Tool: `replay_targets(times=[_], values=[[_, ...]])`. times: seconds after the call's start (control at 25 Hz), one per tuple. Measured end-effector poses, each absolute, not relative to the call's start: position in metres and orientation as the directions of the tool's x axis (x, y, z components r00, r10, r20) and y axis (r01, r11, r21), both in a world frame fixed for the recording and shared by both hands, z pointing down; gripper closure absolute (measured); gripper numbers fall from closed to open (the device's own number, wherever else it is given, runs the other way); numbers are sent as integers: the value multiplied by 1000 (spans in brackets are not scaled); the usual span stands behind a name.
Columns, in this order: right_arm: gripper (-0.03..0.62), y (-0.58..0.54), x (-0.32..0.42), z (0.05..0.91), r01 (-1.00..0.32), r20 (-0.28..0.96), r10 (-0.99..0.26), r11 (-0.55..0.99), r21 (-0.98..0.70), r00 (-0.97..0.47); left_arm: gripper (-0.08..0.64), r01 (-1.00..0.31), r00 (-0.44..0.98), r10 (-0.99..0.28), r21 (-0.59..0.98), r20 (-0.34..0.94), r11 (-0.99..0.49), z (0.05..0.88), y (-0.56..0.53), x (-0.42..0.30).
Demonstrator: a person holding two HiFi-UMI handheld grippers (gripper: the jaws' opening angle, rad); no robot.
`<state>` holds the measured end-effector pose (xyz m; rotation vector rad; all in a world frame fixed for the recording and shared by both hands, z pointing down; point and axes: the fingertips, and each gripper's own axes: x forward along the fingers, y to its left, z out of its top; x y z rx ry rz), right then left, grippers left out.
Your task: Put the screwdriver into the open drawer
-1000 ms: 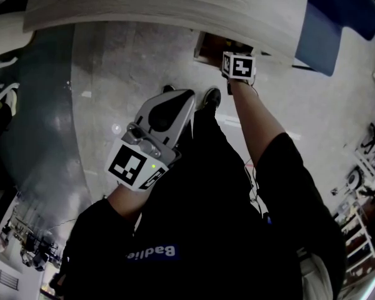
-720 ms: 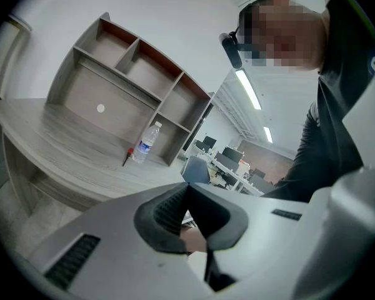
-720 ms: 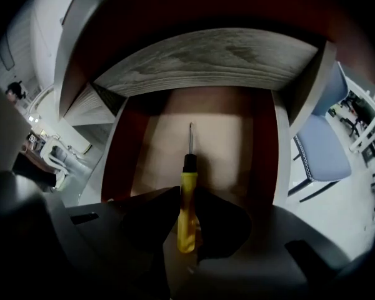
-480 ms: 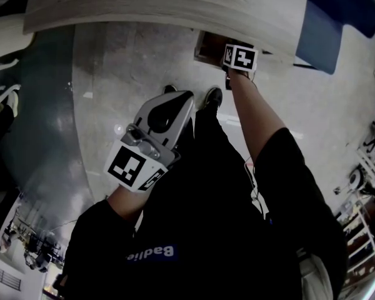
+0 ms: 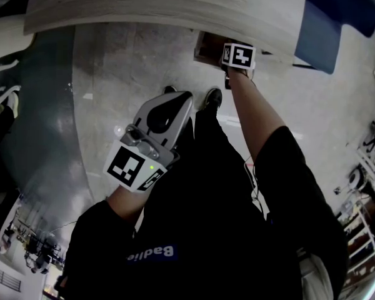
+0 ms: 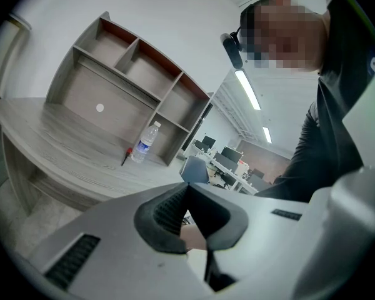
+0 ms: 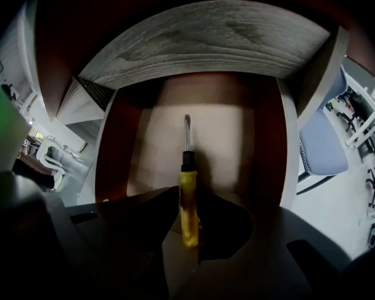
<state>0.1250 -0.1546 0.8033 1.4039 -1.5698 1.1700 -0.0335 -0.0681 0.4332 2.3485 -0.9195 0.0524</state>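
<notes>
Screwdriver (image 7: pixel 187 179), yellow-handled, runs lengthwise between the jaws of the right gripper (image 7: pixel 187 195), its blade pointing away from the gripper over the open drawer (image 7: pixel 115 155) (just under the wooden desk top (image 7: pixel 206 42)). Those jaws are opening, though the pads are pressing the handle. The left gripper (image 6: pixel 189 189) is held aside, jaws together on nothing.

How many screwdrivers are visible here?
1: the yellow screwdriver between the right gripper's opening jaws, pointing into the drawer. The red thing beside the bottle is unclear.
</notes>
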Motion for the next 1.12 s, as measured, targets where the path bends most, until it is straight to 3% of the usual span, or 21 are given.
replay_targets(times=[0.4, 1.12], values=[[405, -152, 120, 803, -988, 930, -337, 81, -129, -149, 558, -638, 749, -611, 528, 257, -560, 435, -61, -38], [396, -143, 111, 773, -981, 914, -370, 156, -118, -169, 558, -624, 759, -613, 517, 221, -587, 413, -52, -36]])
